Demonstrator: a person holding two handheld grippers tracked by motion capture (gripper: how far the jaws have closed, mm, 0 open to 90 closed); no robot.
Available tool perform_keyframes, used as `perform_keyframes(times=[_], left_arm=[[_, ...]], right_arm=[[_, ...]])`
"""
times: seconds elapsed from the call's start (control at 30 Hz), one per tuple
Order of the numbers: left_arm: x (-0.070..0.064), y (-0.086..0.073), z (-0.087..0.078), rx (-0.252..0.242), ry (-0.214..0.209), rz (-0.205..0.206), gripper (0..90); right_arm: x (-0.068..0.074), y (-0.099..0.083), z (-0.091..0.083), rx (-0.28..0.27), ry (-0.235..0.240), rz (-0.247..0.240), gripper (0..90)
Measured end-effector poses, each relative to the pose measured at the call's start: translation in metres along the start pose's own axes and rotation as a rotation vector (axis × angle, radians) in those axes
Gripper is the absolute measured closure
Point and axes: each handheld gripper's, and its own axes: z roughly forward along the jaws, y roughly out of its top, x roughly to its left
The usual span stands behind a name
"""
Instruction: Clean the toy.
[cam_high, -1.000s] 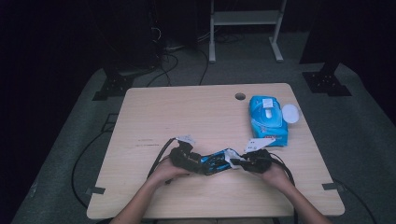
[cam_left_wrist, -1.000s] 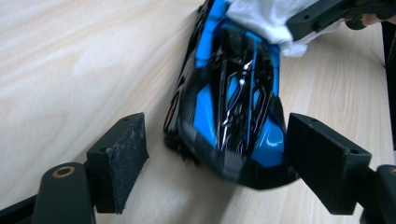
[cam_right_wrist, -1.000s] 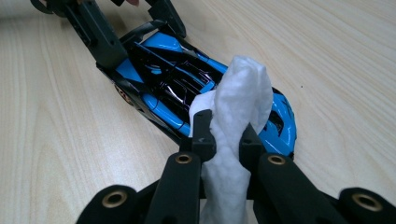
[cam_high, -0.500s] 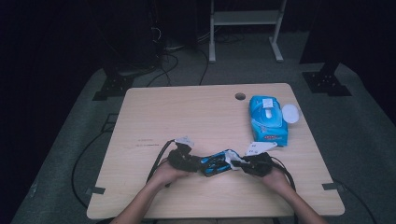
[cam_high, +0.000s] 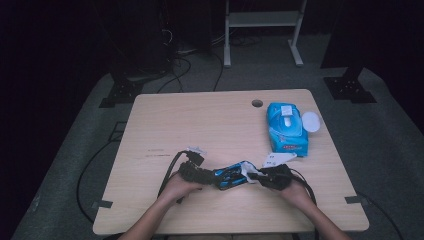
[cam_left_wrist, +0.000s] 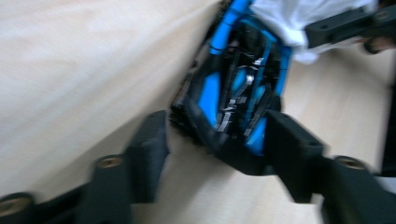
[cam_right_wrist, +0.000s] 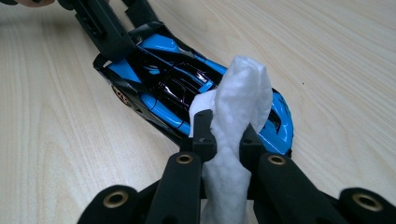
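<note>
jaws of the right gripper (cam_right_wrist: 223, 133) pinch a bunched white wet wipe (cam_right_wrist: 240, 105) over the nose of a glossy blue-and-black toy sports car (cam_right_wrist: 187, 88). left gripper (cam_left_wrist: 212, 140) straddles its tail, jaws spread, steadying it near the pale wooden table's (cam_high: 200, 120) front edge. wipe best in short, light strokes along the bodywork, bracing against sliding.

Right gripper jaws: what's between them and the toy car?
A white wipe, pinched in the right gripper, drapes onto the blue toy car; the right gripper view shows it.
</note>
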Motion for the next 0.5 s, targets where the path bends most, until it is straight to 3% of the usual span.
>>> perform_keyframes(times=[0.13, 0.2, 0.3, 0.4, 0.5], left_arm=[[-0.003, 0.001, -0.001, 0.004, 0.019, 0.028, 52.0], [-0.008, 0.0, -0.002, -0.011, 0.049, 0.068, 54.9], [-0.012, -0.003, -0.002, -0.037, 0.061, 0.107, 55.1], [-0.017, -0.006, -0.002, -0.072, 0.082, 0.173, 56.2], [-0.025, -0.011, -0.002, -0.105, 0.118, 0.273, 57.9]], right_arm=[[0.001, -0.002, -0.001, -0.01, -0.002, 0.004, 82.3], [0.001, -0.002, -0.001, -0.01, 0.002, 0.004, 82.1], [0.001, -0.002, -0.003, -0.005, 0.013, 0.002, 82.0], [-0.001, -0.002, -0.008, 0.002, 0.016, 0.007, 81.9], [-0.011, -0.003, -0.017, -0.02, -0.002, 0.036, 81.8]])
